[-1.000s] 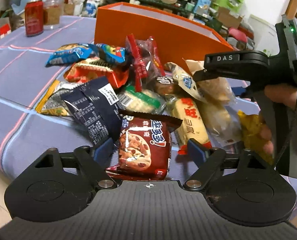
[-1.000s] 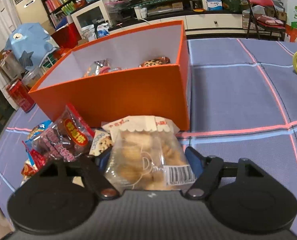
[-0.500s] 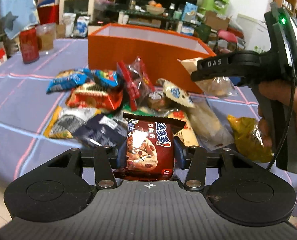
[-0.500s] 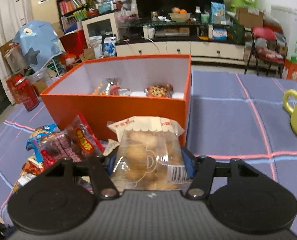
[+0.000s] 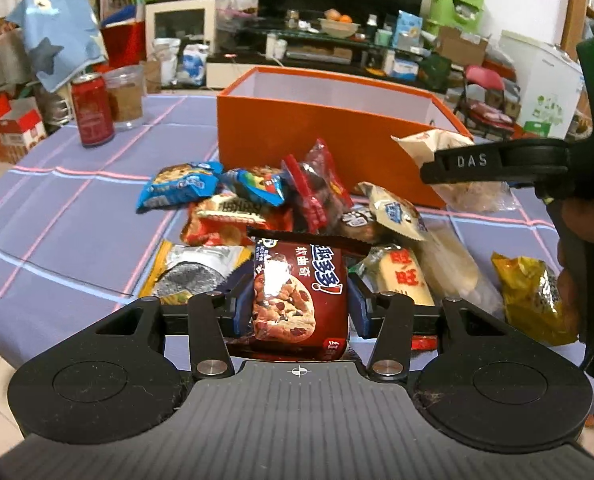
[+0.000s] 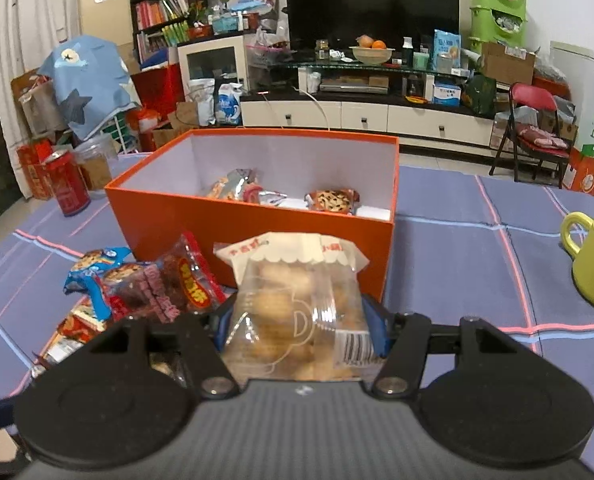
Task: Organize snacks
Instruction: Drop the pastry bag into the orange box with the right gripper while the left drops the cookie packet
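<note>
We've got both grippers loaded: left gripper (image 5: 299, 306) clamped on cookie pack (image 5: 299, 294), right gripper (image 6: 299, 326) clamped on clear biscuit bag (image 6: 297, 312), both above the pile. Next, prob: carry over orange box (image 6: 257, 224) wall, drop inside.

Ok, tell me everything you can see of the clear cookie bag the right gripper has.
The clear plastic bag of pale round cookies has a cream paper header with scalloped edge and red print, a white cup outline on its front and a barcode label at lower right. It stands upright, clamped on both sides by the right gripper jaws, in front of the orange cardboard box. The left wrist view shows it held above the tablecloth.
</note>
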{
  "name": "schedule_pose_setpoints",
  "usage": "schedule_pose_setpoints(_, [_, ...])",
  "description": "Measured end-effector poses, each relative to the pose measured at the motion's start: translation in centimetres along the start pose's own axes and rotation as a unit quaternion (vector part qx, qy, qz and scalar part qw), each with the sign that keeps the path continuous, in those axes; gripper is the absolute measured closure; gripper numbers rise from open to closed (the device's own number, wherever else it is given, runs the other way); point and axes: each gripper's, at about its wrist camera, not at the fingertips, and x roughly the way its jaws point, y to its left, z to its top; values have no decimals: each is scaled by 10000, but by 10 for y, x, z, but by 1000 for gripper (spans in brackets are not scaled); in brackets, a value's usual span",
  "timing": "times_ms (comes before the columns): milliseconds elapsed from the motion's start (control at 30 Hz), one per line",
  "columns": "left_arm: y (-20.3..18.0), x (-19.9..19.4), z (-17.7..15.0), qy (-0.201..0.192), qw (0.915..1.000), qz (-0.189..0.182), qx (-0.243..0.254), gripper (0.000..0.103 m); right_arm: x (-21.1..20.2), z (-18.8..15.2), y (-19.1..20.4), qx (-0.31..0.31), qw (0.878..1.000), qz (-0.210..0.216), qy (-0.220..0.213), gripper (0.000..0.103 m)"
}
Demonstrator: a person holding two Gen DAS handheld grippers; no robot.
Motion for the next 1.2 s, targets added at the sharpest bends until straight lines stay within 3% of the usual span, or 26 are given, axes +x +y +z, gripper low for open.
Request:
schedule_pose_setpoints(500, [8, -6, 8, -31, 9999, -37, -113, 88, -5, -4, 7, 9, 10000, -1, -46, 41])
schedule_pose_setpoints(600, [17, -21, 32, -333, 9992, -213, -116, 88, -18, 2, 4, 116, 9996, 136, -202, 41])
schedule_pose_setpoints(733, [35, -17, 86, -780, 9968, -134, -147, 88, -31, 29, -4, 367, 9977, 220, -530, 41])
schedule_pose_setpoints(867, [38, 32, 153, -807, 9967, -103, -32, 88, -14, 65, -4, 313, 9970, 75, -701, 41])
schedule_pose_setpoints(967, [33, 87, 195, -634, 9980, -31, 15, 88, 23, 93, -5, 372, 9979, 43, -521, 41])
schedule_pose_setpoints(1067, [32, 139, 218, -339, 9993, 141, 30, 88, 57, 109, -2, 232, 9992, -113, -312, 41])
schedule_pose_setpoints(1200, [41, 173, 223, 85, 9999, -75, 20, 83, 84, 117, -7, 232, 9995, -206, -70, 36])
